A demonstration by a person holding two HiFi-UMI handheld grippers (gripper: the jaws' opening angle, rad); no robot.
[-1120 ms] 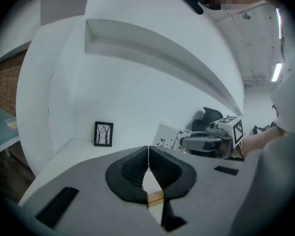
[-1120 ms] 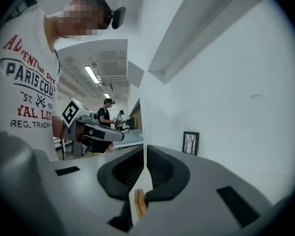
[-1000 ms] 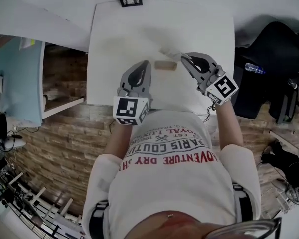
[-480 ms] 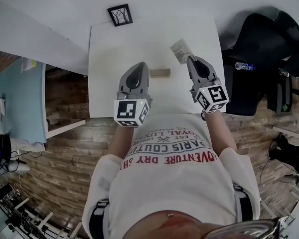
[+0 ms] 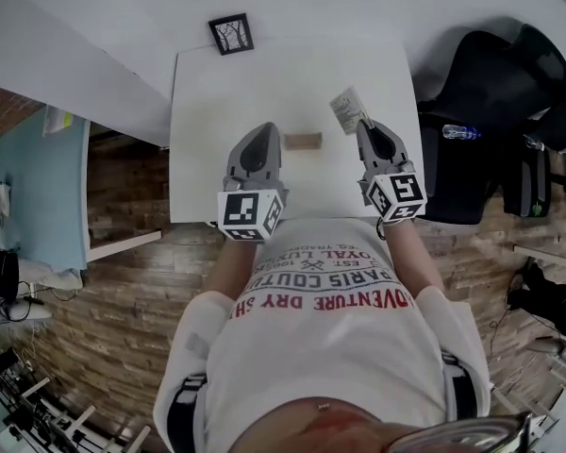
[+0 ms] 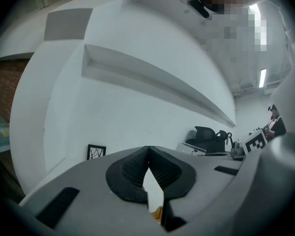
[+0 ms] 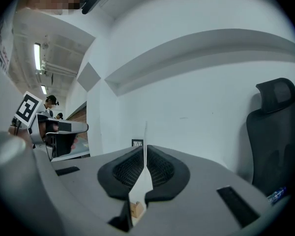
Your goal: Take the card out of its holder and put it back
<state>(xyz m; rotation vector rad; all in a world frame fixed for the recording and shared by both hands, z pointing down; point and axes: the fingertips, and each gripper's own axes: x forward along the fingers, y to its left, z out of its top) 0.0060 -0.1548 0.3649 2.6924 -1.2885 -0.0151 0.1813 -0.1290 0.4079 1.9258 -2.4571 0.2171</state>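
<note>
A small wooden card holder (image 5: 303, 141) lies on the white table (image 5: 217, 92), and no card is in it. The white printed card (image 5: 347, 109) is up in the air to its right, pinched at its lower edge by my right gripper (image 5: 363, 124). In the right gripper view the card (image 7: 145, 132) stands edge-on between the shut jaws of the right gripper (image 7: 145, 149), with the holder (image 7: 135, 209) showing below them. My left gripper (image 5: 266, 127) hovers just left of the holder. In its own view the left gripper (image 6: 147, 151) is shut with nothing between its jaws.
A small black picture frame (image 5: 231, 34) stands at the table's far left corner. A black office chair (image 5: 495, 83) with a water bottle (image 5: 460, 132) is close to the table's right edge. A white wall with a ledge (image 6: 152, 82) rises behind the table.
The right gripper has drawn the card away from the holder, up and to the right. The left gripper has barely moved. The head camera has shifted.
</note>
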